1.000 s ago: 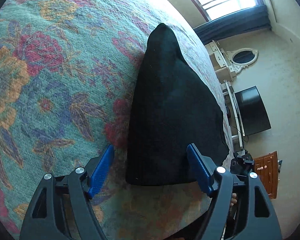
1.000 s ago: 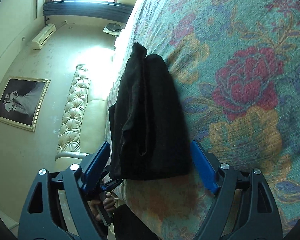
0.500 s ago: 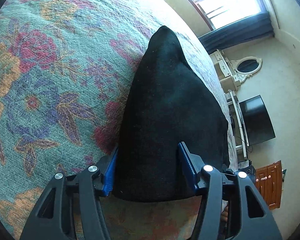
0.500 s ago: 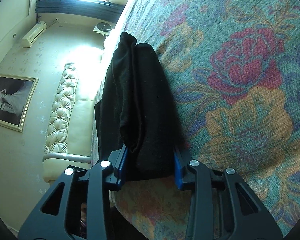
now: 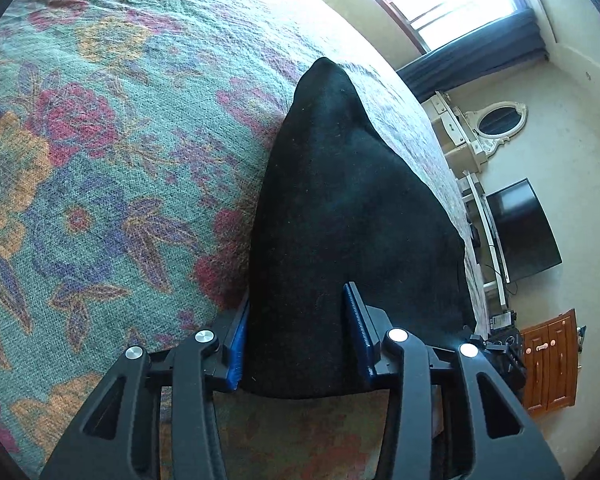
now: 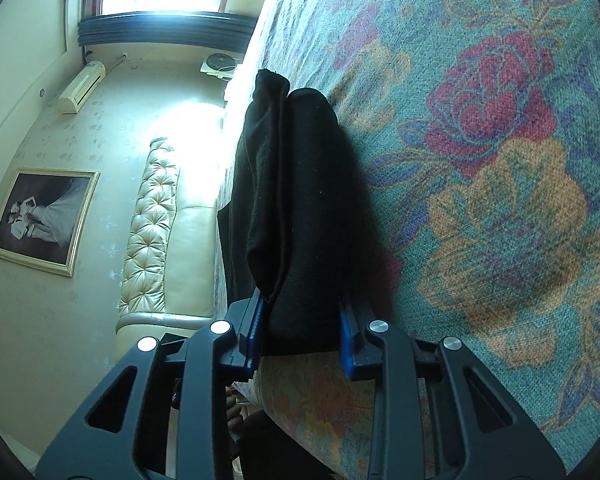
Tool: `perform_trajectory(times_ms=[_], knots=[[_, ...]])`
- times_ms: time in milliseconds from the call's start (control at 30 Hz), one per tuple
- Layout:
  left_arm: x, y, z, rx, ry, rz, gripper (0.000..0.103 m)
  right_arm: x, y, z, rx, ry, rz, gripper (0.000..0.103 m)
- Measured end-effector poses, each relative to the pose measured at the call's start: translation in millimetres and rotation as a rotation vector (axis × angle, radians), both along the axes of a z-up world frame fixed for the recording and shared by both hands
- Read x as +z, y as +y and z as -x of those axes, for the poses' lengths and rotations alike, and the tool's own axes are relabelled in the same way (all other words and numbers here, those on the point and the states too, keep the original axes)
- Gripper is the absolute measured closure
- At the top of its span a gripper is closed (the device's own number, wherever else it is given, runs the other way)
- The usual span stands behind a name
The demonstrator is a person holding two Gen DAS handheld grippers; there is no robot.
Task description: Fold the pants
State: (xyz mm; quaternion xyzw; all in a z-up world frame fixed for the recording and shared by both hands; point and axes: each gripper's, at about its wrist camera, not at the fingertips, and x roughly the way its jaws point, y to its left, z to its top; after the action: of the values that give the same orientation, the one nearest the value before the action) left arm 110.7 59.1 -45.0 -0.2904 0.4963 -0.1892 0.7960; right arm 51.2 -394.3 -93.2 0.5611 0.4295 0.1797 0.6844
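The black pants (image 5: 340, 216) lie folded on a floral bedspread (image 5: 100, 160), narrowing away toward the window. My left gripper (image 5: 298, 334) is shut on their near edge, blue pads pressed against the cloth on both sides. In the right wrist view the same black pants (image 6: 300, 200) show as stacked layers, one fold hanging over the bed's side. My right gripper (image 6: 302, 332) is shut on the near end of that stack, the cloth bunched between its blue pads.
The bedspread (image 6: 500, 200) stretches wide to the right. A tufted cream headboard (image 6: 156, 220) and a framed picture (image 6: 40, 220) stand left of the bed. A dark TV (image 5: 524, 228), a white vanity with an oval mirror (image 5: 496, 120) and a wooden cabinet (image 5: 548, 364) line the wall beyond.
Both grippers stood open around the pants' near edge a second ago. They moved forward and closed on the cloth, narrowing step by step until the pads pinched it.
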Motion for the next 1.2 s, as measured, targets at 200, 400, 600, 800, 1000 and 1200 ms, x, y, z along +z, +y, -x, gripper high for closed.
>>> perform_trajectory(times_ms=[200,400,600,800,1000,1200], knots=[[0,1,5,-0.003,-0.007,-0.006,0.062,4,0,3,0.005,0.001,-0.007,0.074],[4,-4,7,0.002,-0.005,-0.003,0.065,1,-3,5,0.000,0.006,-0.023,0.074],[5,-1,11,-0.003,0.001,0.003,0.066,-2,-8,8,0.004,0.010,-0.029,0.074],[-3,2,6,-0.004,0.015,0.020,0.065,-19,-12,11,-0.008,0.022,-0.069,0.074],[-8,3,5,-0.010,0.013,0.033,0.064,-26,-16,13,0.000,0.001,-0.088,0.075],[-13,8,4,-0.027,0.008,0.063,0.062,-24,-15,13,-0.001,-0.008,-0.073,0.074]])
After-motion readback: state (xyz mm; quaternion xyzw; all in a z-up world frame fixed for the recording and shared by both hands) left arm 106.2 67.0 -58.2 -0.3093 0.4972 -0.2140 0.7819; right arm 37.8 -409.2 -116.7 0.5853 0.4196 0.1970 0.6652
